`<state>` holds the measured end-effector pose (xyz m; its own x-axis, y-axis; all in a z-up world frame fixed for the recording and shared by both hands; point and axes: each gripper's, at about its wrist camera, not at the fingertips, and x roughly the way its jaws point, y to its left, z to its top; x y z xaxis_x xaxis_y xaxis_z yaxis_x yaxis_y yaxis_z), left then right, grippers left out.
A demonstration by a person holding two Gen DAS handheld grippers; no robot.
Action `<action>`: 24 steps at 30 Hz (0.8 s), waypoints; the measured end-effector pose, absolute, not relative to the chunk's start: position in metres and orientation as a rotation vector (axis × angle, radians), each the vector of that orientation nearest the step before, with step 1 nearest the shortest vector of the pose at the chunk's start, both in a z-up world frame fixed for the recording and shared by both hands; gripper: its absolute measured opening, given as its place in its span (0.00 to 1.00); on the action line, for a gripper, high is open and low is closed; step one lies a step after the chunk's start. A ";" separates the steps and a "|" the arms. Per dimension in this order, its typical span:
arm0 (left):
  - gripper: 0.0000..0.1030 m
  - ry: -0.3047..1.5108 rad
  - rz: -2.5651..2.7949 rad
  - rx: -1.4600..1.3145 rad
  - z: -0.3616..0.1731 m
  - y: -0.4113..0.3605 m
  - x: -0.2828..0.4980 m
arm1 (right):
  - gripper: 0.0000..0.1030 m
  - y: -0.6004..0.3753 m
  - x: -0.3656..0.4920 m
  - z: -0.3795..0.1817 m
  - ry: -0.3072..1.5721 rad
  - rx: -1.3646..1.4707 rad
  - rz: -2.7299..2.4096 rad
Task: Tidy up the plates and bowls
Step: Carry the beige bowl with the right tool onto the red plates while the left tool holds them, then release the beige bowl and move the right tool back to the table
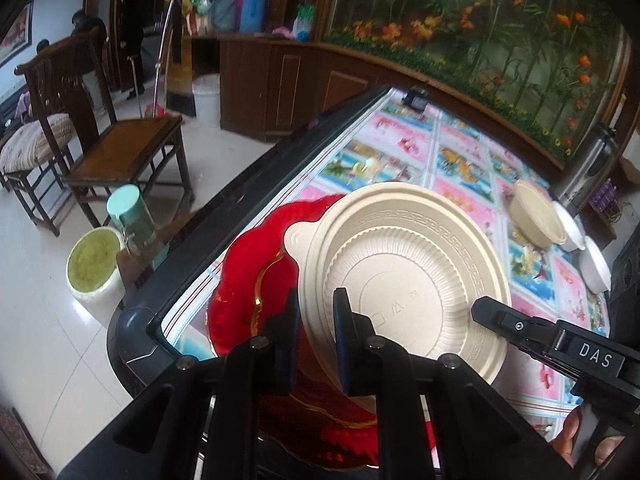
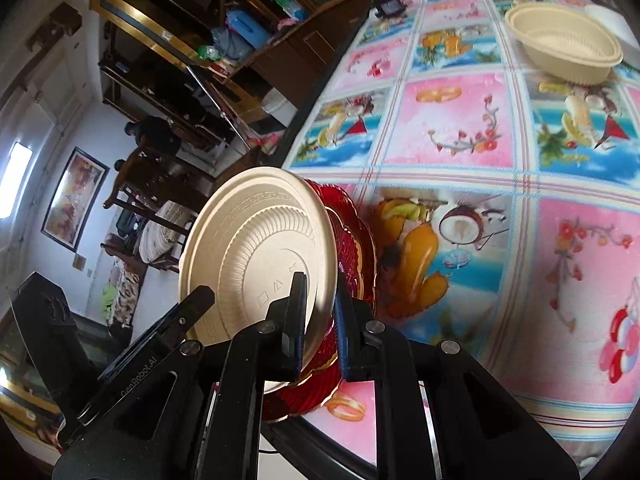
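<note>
Item: beige plate [image 1: 404, 276], one. Round, matte, moulded fibre or plastic, with a key-pattern band near the rim, fine radial ribbing and a small tab on its edge. Tilted, lying against the red plate beneath it.

Item: red plate [image 1: 248, 280], one. Translucent, glossy, scalloped edge with gold trim, pressed texture. Both plates are over the table's near edge, close to its rounded dark corner.

Item: left gripper [image 1: 316, 316], black. Fingers clamped on the stacked plates, one pad on the beige face, the other on the red underside.

Item: right gripper [image 2: 320, 300], black. Fingers likewise clenched on the same two plates at their rim, one on either side.

Item: beige bowl [image 2: 564, 46], one. Ribbed inside, rolled rim, same matte material, toward the table's far edge.

Item: white bowls [image 1: 584, 244], two visible, smooth, just beside the beige bowl, at the far right edge.

Item: table [image 1: 136, 332]. Dark frame, covered by a glossy tablecloth [image 2: 452, 120] in pink and blue squares printed with fruit and flowers.

Item: steel flask [image 1: 592, 164], one, upright by the far corner.
</note>
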<state>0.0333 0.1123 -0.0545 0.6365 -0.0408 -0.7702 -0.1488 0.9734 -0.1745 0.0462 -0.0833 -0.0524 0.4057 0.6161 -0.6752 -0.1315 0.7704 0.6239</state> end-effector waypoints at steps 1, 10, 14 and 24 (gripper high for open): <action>0.14 0.899 0.066 -0.230 -0.058 0.114 0.036 | 0.12 -0.080 0.048 -0.055 1.065 0.523 0.493; 0.14 0.938 0.073 -0.200 -0.062 0.119 0.033 | 0.12 -0.067 0.052 -0.066 1.107 0.488 0.500; 0.16 0.969 0.078 -0.185 -0.066 0.122 0.030 | 0.13 -0.060 0.050 -0.065 1.111 0.443 0.506; 0.53 0.890 0.159 -0.140 -0.039 0.139 0.005 | 0.17 -0.090 0.049 -0.060 1.057 0.526 0.558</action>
